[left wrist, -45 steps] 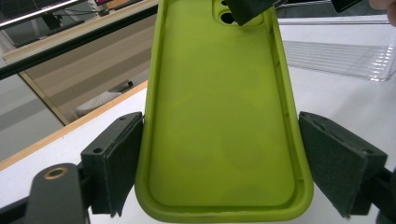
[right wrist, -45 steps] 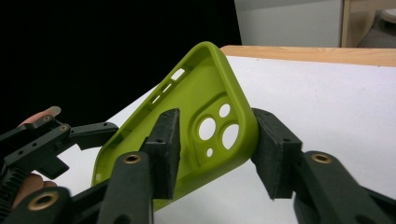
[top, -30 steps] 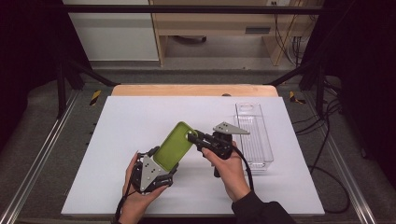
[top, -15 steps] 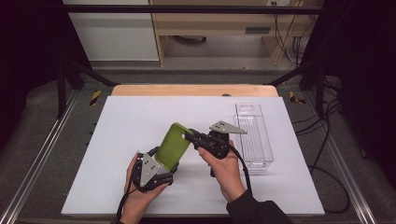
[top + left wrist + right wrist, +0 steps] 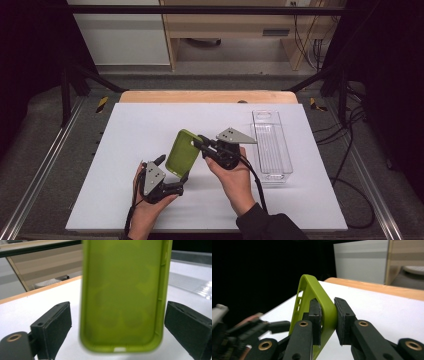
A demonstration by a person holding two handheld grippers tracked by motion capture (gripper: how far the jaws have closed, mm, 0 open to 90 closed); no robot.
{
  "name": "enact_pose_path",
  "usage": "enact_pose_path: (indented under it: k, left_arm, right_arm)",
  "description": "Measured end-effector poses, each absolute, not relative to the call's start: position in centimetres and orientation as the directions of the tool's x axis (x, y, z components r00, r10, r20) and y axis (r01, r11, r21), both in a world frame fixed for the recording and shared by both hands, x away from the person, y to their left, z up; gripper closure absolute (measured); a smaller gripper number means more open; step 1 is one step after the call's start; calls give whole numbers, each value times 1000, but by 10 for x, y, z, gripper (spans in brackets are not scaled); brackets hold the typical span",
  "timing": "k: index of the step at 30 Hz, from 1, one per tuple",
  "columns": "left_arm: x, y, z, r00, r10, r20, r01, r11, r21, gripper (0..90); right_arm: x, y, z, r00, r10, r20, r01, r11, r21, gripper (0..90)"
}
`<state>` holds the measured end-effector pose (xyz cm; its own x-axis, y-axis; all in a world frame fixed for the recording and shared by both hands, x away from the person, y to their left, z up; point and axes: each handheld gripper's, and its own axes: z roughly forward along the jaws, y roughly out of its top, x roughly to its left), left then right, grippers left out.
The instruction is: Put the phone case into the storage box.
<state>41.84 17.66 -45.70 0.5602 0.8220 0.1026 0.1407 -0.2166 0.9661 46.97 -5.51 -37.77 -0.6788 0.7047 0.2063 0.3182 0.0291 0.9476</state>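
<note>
right gripper point(image 5: 200, 142) is pinching the green phone case point(image 5: 182, 152) by its edge, up off the table point(image 5: 125, 130) | left gripper point(image 5: 172, 175) is just opening, jaws clear either side | risk: one-edge hold, floppy case probably twisting or slipping out

Black two-jaw left gripper point(image 5: 172, 175), right gripper point(image 5: 200, 142), grey three-cornered plates, brass-ringed screw holes, black trailing cables, dark sleeve point(image 5: 270, 225) at lower right
</note>
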Motion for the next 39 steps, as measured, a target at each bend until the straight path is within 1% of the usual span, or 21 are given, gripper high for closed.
enact_pose_path:
  k: [8, 13, 15, 22, 26, 28, 31, 32, 36, 39]
  left_arm:
    - [420, 183, -458, 578, 815, 46, 166, -172, 971, 53]
    - [421, 190, -459, 561, 827, 16, 187, -145, 972, 39]
    - [422, 196, -459, 543, 839, -15, 205, -116, 972, 38]
    - [419, 211, -455, 518, 855, -29, 199, -87, 976, 38]
    - [417, 220, -452, 510, 860, -32, 192, -78, 978, 38]
    - [414, 224, -451, 507, 862, -12, 183, -94, 979, 38]
    - [411, 230, -450, 502, 865, -12, 183, -93, 979, 38]
    - [409, 232, -451, 507, 862, -13, 180, -92, 979, 38]
    - [404, 239, -451, 516, 856, 7, 176, -115, 978, 38]
    - [402, 245, -450, 498, 867, 4, 170, -102, 980, 33]
  right_arm:
    - [491, -72, -371, -642, 750, 159, 308, 63, 949, 767]
    - [506, -91, -364, -613, 778, 137, 287, 58, 956, 767]
    - [514, -101, -360, -601, 790, 121, 277, 64, 959, 767]
    - [530, -122, -349, -573, 814, 98, 268, 73, 961, 767]
    - [541, -132, -342, -568, 821, 67, 259, 100, 961, 766]
    - [546, -138, -339, -566, 822, 54, 256, 113, 960, 766]
    - [552, -146, -334, -563, 826, 29, 246, 134, 960, 766]
    - [555, -151, -329, -558, 830, 6, 235, 151, 960, 766]
    - [560, -158, -324, -548, 837, -18, 218, 164, 962, 766]
    - [564, -168, -318, -542, 840, -26, 201, 160, 966, 766]
